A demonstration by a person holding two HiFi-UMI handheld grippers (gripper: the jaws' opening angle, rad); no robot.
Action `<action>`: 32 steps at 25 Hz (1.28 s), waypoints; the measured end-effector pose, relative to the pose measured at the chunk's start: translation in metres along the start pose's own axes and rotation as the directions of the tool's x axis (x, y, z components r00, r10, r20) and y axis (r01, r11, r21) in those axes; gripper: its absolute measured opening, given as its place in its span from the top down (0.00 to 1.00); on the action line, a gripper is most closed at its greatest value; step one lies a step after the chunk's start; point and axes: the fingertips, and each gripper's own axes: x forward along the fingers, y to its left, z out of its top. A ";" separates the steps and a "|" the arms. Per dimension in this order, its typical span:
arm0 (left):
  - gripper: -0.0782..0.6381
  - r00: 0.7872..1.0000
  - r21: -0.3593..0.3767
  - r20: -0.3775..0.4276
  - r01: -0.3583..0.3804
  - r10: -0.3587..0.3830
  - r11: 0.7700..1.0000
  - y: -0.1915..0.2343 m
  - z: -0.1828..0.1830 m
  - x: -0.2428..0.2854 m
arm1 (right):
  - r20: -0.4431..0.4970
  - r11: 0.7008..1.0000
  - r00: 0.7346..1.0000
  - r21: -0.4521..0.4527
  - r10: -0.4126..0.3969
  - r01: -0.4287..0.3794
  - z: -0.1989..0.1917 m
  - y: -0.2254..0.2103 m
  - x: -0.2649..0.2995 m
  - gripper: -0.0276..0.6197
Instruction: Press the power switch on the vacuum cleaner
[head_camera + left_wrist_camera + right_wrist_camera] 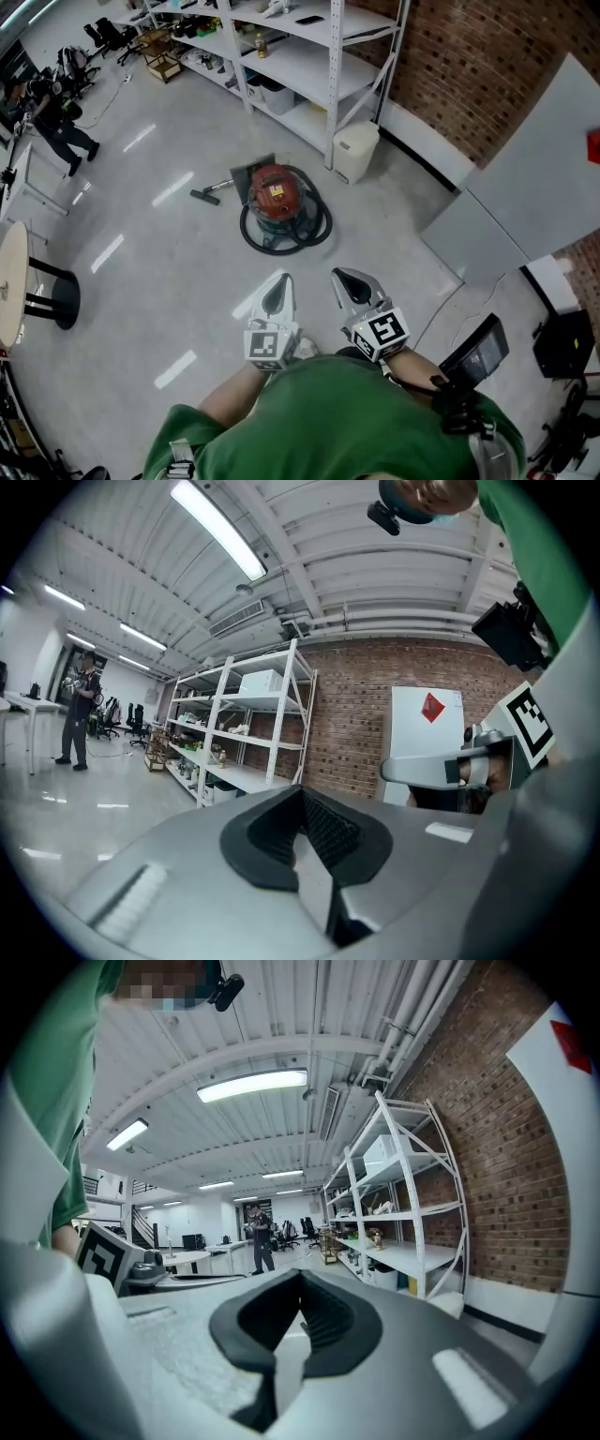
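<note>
vacuum cleaner (pixel 278 202), red-topped with a dark hose (pixel 286 246) coiled round its base, stands on the grey floor (pixel 159 281) toward its far edge, just in front of the end of the white shelving (pixel 309 56). a white bin (pixel 356 150) sits near it, by the brick wall (pixel 487 66). the left gripper (pixel 275 298) and right gripper (pixel 354 289) hang side by side close to the person's green shirt (pixel 328 422), well apart from the vacuum cleaner. each gripper's own view shows its jaws clenched together on nothing. another person (pixel 56 117) stands at the floor's far left corner.
</note>
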 end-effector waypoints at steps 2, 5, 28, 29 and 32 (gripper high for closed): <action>0.88 1.000 -0.008 0.008 -0.014 0.014 1.000 0.014 0.004 0.007 | 0.006 1.000 1.000 0.004 -0.004 0.004 0.002 -0.002 0.014 0.95; 0.88 1.000 -0.006 0.014 -0.026 0.026 1.000 0.026 0.008 0.017 | 0.004 1.000 1.000 0.006 0.004 -0.004 0.004 -0.007 0.029 0.95; 0.88 0.962 0.015 -0.038 -0.268 0.269 0.963 0.043 0.013 0.169 | -0.022 0.978 0.979 0.044 0.203 -0.202 0.018 -0.157 0.133 0.95; 0.88 0.960 0.012 -0.044 -0.277 0.277 0.961 0.041 0.010 0.179 | -0.026 0.976 0.977 0.051 0.212 -0.211 0.015 -0.167 0.137 0.95; 0.88 0.952 0.007 -0.044 -0.303 0.303 0.953 0.040 0.002 0.202 | -0.039 0.970 0.971 0.063 0.237 -0.234 0.005 -0.191 0.149 0.95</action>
